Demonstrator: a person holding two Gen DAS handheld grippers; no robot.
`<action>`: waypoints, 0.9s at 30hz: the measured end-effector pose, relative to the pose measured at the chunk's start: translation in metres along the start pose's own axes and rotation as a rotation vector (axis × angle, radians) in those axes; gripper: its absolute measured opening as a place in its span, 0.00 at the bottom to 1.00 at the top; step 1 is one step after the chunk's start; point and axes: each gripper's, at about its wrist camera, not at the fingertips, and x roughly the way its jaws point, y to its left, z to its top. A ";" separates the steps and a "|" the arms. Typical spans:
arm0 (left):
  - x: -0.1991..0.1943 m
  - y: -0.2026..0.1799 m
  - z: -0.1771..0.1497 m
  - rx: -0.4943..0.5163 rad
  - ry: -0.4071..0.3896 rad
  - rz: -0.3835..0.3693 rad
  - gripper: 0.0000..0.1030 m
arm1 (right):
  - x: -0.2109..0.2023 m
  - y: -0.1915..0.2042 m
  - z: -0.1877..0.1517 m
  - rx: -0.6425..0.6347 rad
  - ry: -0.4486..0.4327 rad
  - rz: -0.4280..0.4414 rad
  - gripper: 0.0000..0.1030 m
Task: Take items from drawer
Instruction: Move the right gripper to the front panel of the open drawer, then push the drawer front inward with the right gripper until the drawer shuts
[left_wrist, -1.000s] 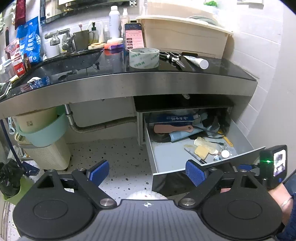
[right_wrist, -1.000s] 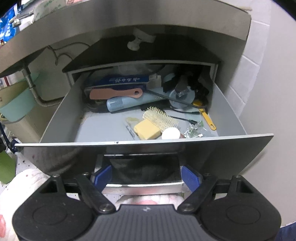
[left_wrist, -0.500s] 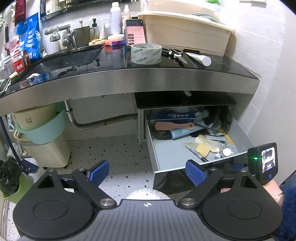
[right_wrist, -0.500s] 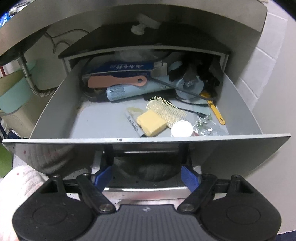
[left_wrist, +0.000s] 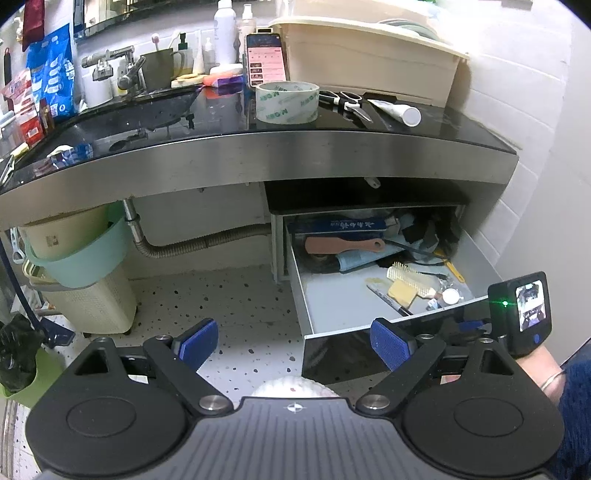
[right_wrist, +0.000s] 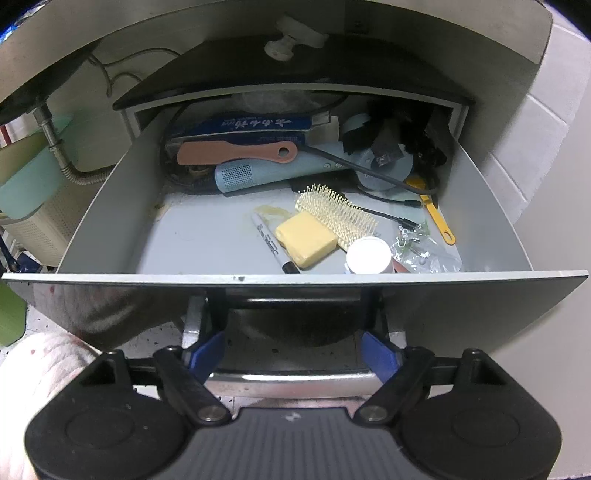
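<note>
The right tongs (right_wrist: 293, 354) are spread apart at the chrome handle (right_wrist: 288, 380), seemingly around it. The left tongs (left_wrist: 293, 341) gape, empty, above the floor. In the open drawer (right_wrist: 110, 221) lie a soap bar (right_wrist: 306, 238), hairbrush (right_wrist: 338, 214) and marker (right_wrist: 271, 243).

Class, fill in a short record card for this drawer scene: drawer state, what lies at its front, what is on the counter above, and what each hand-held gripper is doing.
drawer: pulled open
front items: yellow sponge, marker, hairbrush, white cap
counter: tape roll, scissors
left hand-held gripper: open, holds nothing
right hand-held gripper: open, at drawer handle
</note>
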 end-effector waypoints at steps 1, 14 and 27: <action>0.000 0.000 0.000 0.001 0.001 0.002 0.87 | 0.002 0.000 0.001 -0.001 0.001 -0.001 0.80; 0.007 0.007 0.002 -0.010 0.025 0.016 0.87 | 0.018 -0.001 0.007 -0.002 0.033 -0.009 0.80; 0.012 0.012 0.007 -0.016 0.030 0.038 0.87 | 0.015 0.000 0.001 -0.001 0.041 -0.013 0.80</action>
